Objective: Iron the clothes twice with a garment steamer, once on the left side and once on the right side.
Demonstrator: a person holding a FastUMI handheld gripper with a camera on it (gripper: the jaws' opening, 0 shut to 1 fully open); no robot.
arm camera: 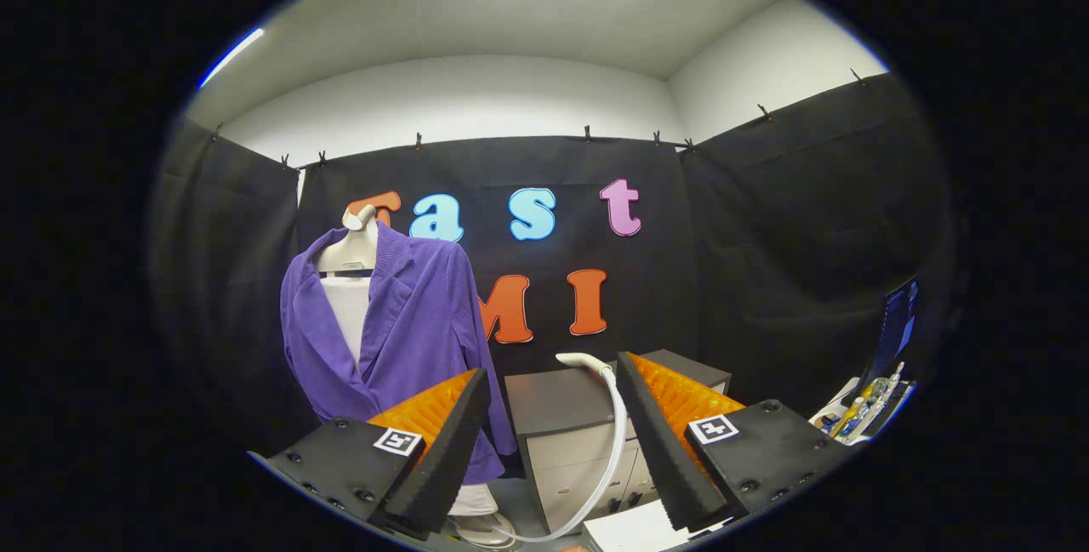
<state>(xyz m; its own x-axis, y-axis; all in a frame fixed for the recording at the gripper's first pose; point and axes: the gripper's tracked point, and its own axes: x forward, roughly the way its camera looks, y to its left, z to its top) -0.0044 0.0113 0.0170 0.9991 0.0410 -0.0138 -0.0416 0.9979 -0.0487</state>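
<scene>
**Gripper view: steamer head not yet picked up, hose in the way**

Gripper view — the gripper (553, 441) is released, its two fingers spread wide apart with nothing between them but open air. Just ahead, in the gap and a little toward the finger at 4 o'clock, the garment steamer head (582, 361) lies on top of a dark cabinet (557, 403), which serves here as the counter. Its white hose (614, 450) drops off the cabinet front and curves down toward 6 o'clock, passing close beside that same finger. At about 9 o'clock from the steamer head, a purple jacket (417, 339) hangs on a pale mannequin bust (350, 250), open over a white top (349, 314); its lower hem sits behind the finger at 8 o'clock.

What could go wrong, as I judge it:

- The head looks smooth and rounded and lies flat — clenching on its tip rather than its body could squirt it out or push it across the cabinet top.
- The hose hangs so near the 4 o'clock finger that an approach could snag it and drag the head off the edge.
- Once held, the hose's pull may twist the head in the grip on the way to the jacket.
- The mannequin may turn or tip if the steamer presses hard on one side, spoiling the left and right passes.
</scene>
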